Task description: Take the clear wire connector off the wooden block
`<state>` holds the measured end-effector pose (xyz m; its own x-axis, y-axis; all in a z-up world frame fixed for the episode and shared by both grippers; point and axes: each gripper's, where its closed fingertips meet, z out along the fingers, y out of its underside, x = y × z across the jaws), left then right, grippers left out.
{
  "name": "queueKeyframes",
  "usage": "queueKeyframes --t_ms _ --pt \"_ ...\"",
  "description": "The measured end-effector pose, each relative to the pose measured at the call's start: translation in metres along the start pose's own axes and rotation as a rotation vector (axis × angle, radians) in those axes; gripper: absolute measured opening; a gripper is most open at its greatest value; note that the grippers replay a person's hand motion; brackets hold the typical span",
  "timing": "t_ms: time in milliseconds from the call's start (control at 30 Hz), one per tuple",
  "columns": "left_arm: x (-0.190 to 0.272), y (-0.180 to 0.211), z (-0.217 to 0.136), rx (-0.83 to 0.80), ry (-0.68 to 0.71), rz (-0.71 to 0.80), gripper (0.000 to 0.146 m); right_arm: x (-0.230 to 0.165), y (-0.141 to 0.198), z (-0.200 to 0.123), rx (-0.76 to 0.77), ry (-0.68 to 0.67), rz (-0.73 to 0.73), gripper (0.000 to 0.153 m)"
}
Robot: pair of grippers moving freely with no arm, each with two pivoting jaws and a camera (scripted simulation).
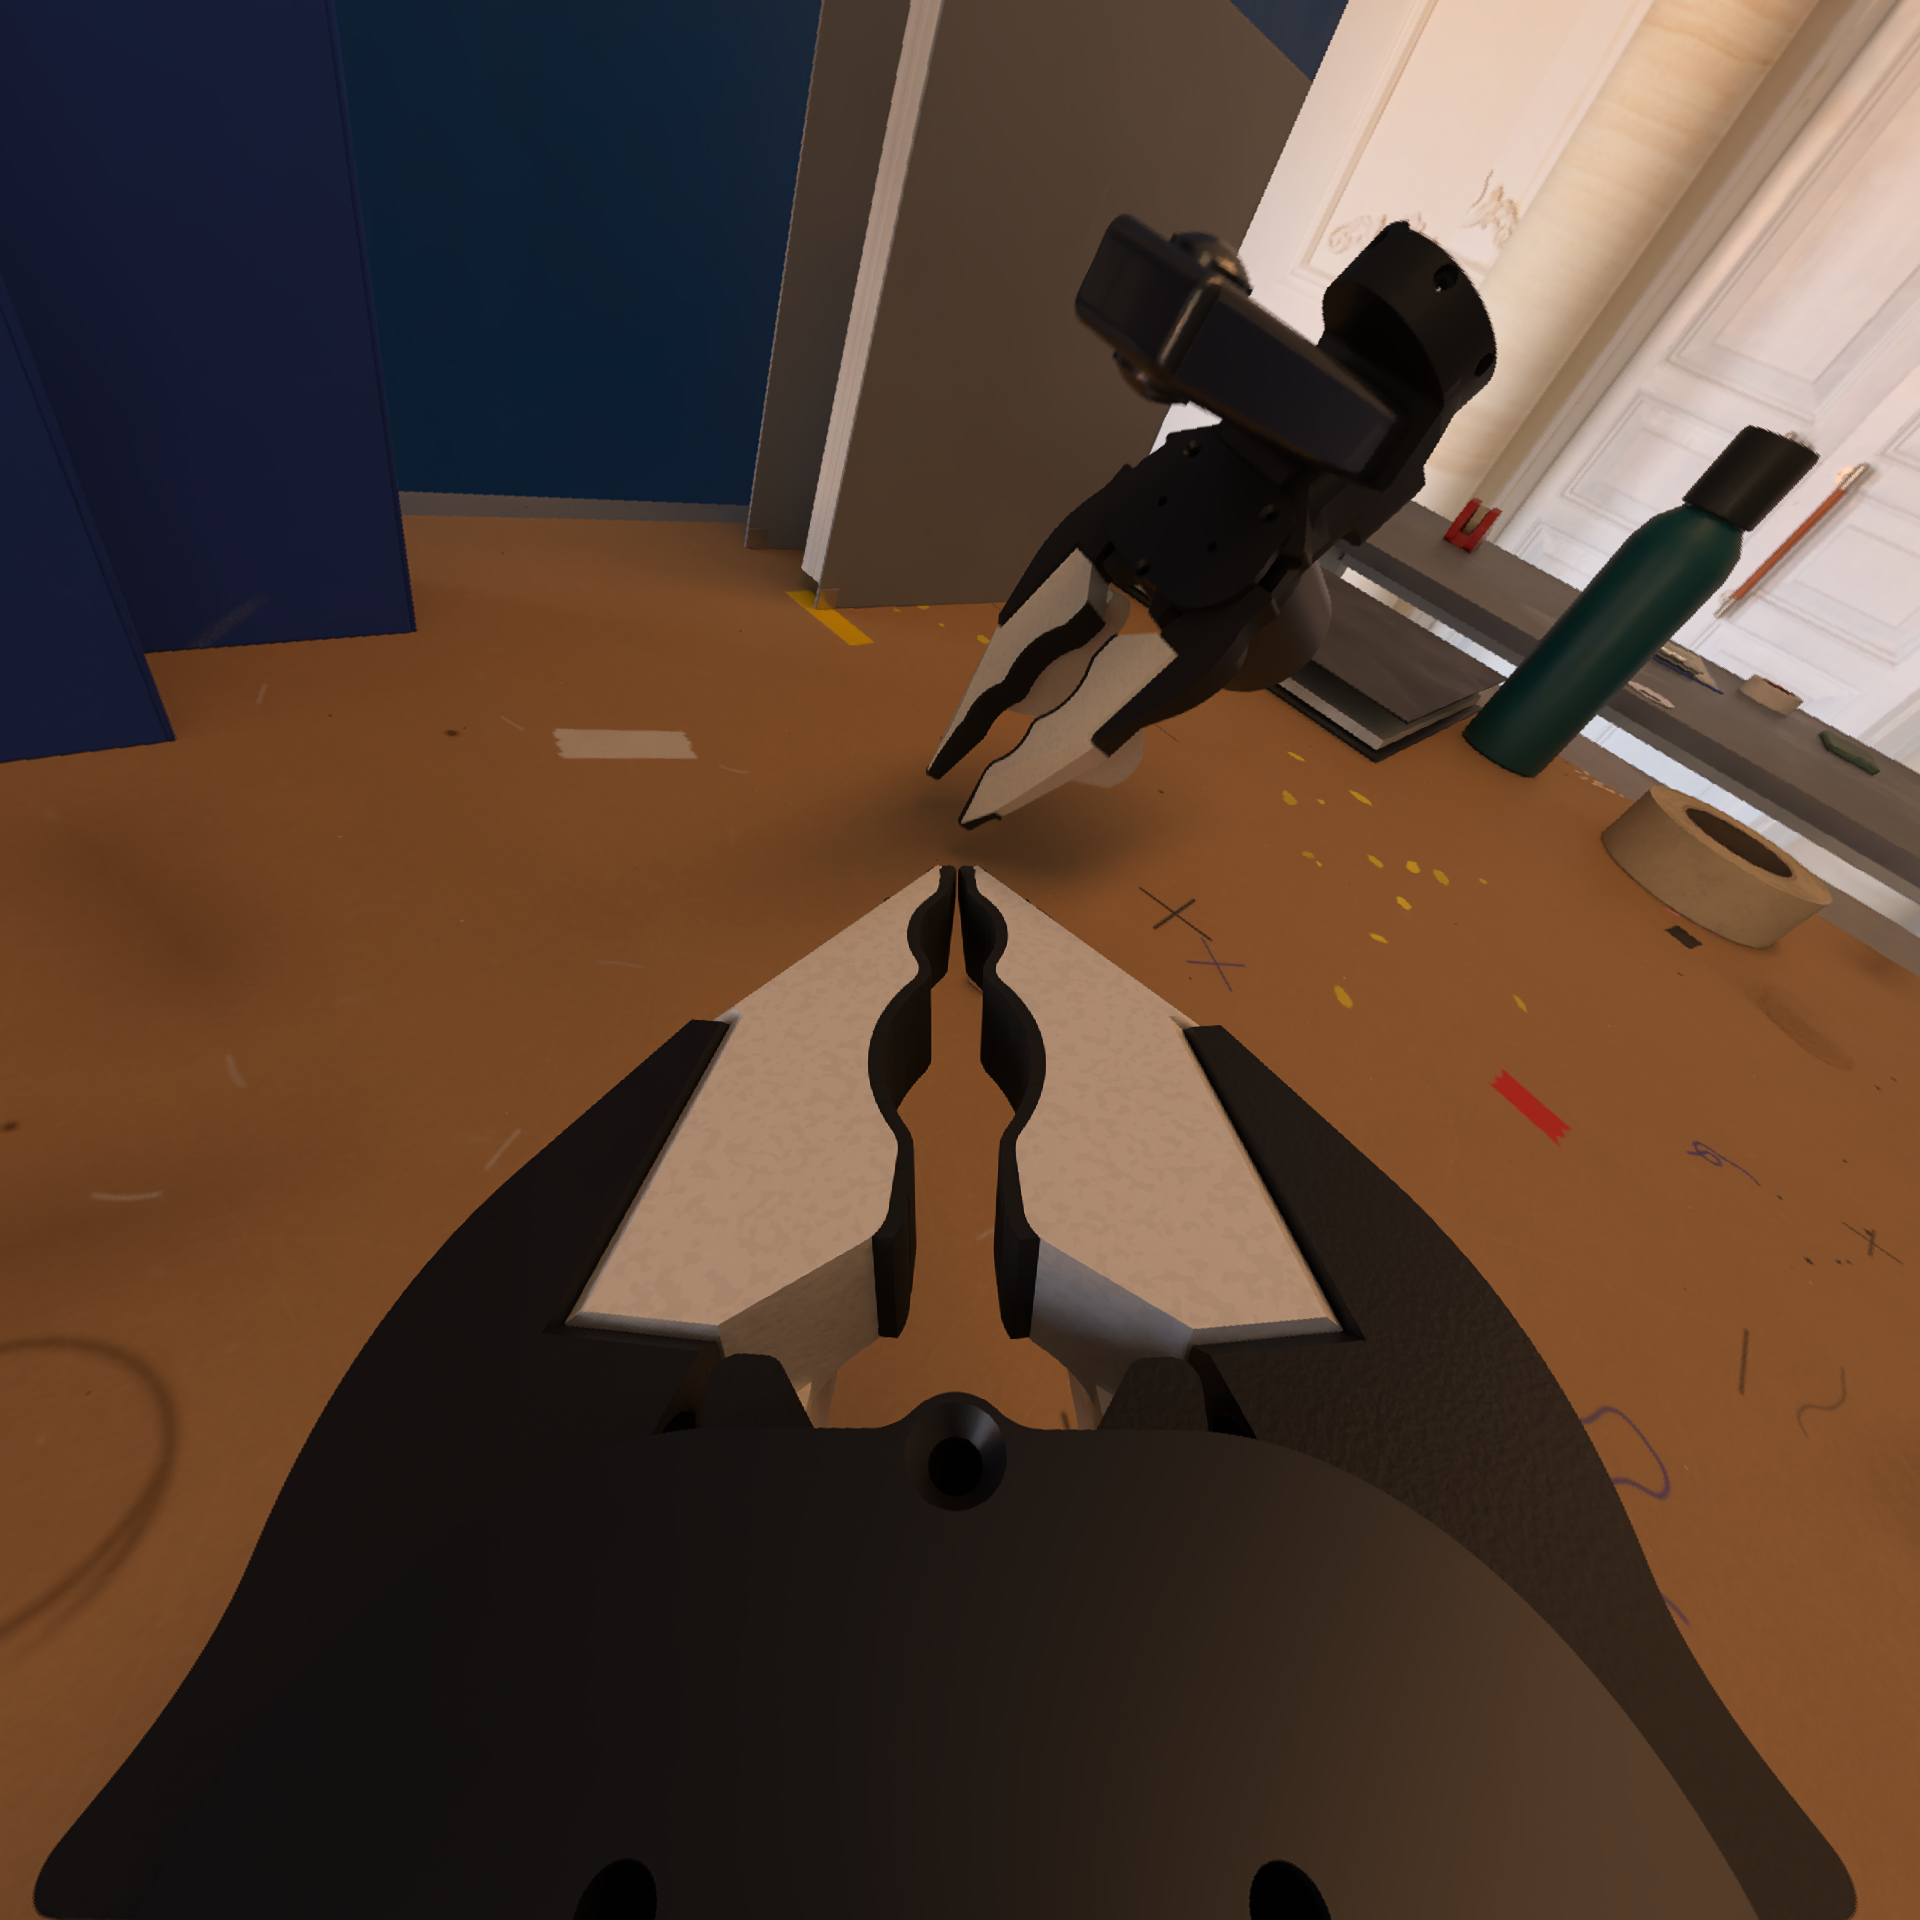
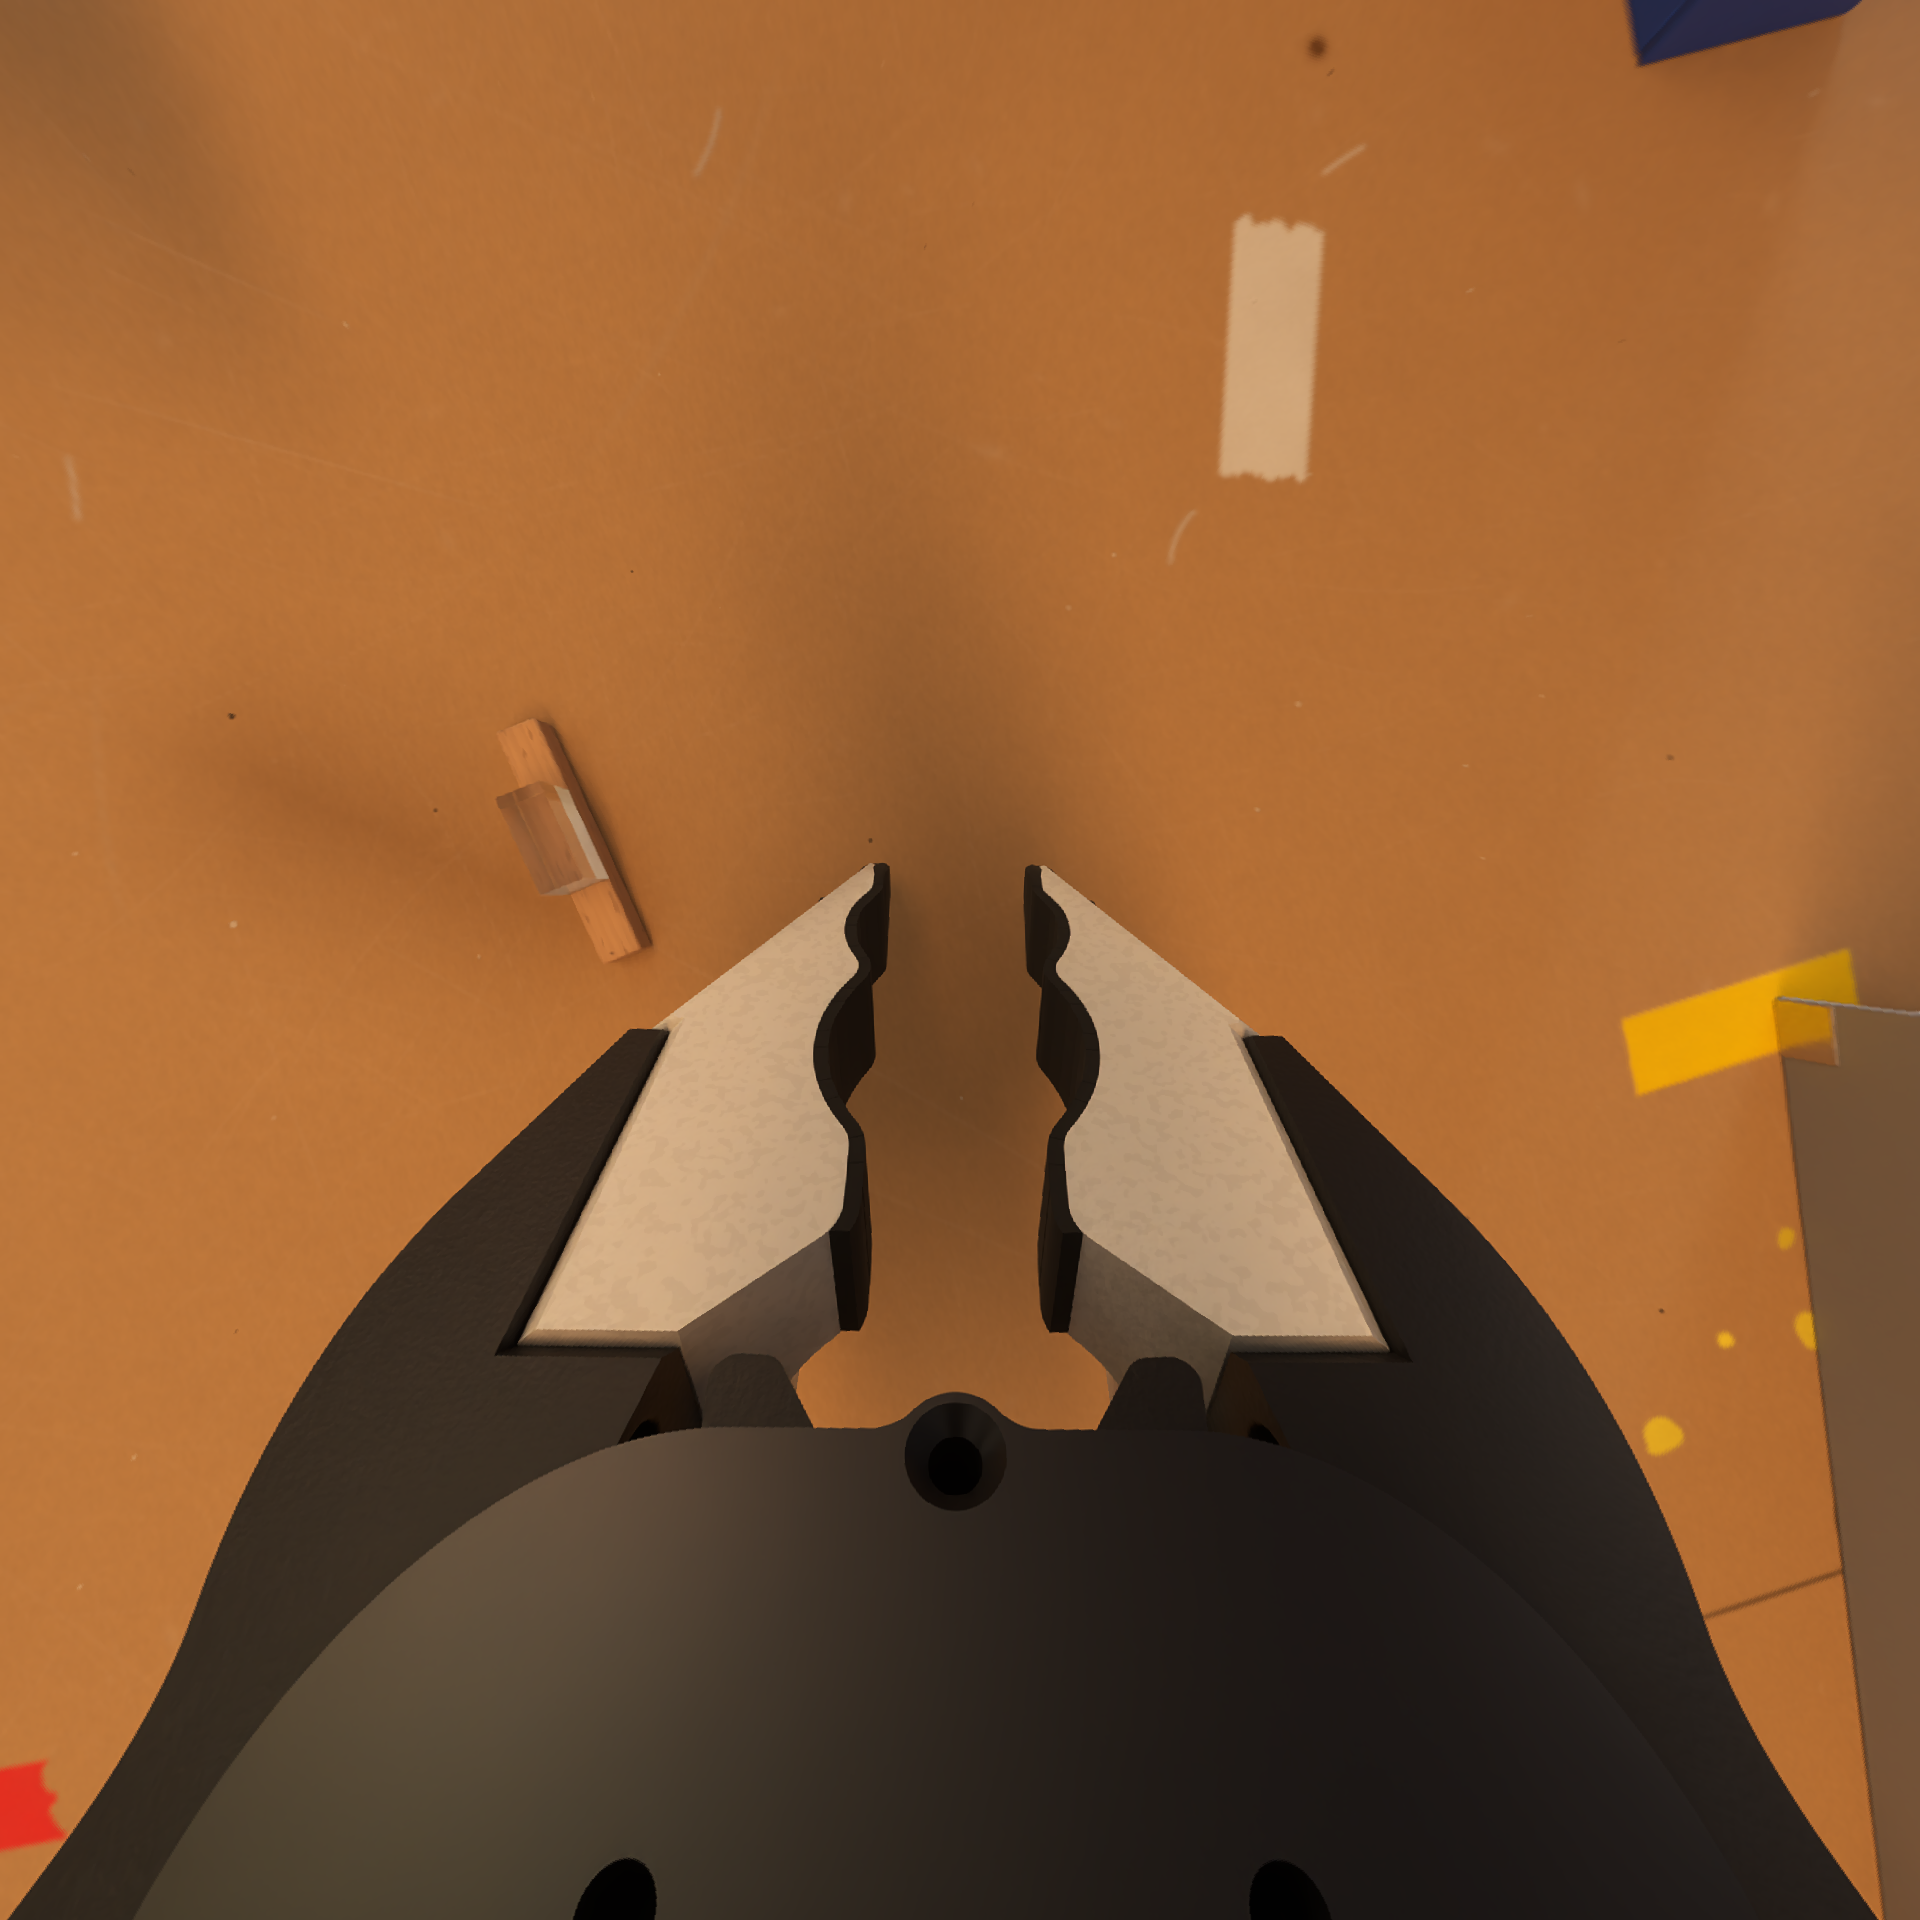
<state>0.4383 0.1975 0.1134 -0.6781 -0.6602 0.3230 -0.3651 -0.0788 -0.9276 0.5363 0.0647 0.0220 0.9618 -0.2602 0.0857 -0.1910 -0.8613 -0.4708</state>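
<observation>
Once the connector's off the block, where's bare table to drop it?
Bare board lies between the wooden block and the pale tape strip. Crowded on the other side: green bottle, tape roll, yellow tape by the grey panel.

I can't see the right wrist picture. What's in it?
The right hand-held gripper hangs open over a brown table, holding nothing. To its left lies a small wooden block with the clear wire connector sitting across it. Strips of pale tape and yellow tape are stuck to the table.
</observation>
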Motion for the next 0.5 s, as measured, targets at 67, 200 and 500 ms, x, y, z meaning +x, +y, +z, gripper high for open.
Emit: queueKeyframes --t_ms 67,200,500 --pt "-0.001 0.000 0.000 0.000 -0.001 -0.003 0.000 -0.003 0.001 0.008 -0.024 0.004 -0.005 0.026" --pt "-0.001 0.000 -0.001 0.003 -0.002 -0.006 0.000 -0.002 -0.001 0.011 -0.038 0.029 -0.018 0.017" --pt "-0.001 0.001 0.000 -0.007 0.003 -0.007 0.000 -0.004 -0.039 -0.028 0.206 -0.014 0.014 0.007"
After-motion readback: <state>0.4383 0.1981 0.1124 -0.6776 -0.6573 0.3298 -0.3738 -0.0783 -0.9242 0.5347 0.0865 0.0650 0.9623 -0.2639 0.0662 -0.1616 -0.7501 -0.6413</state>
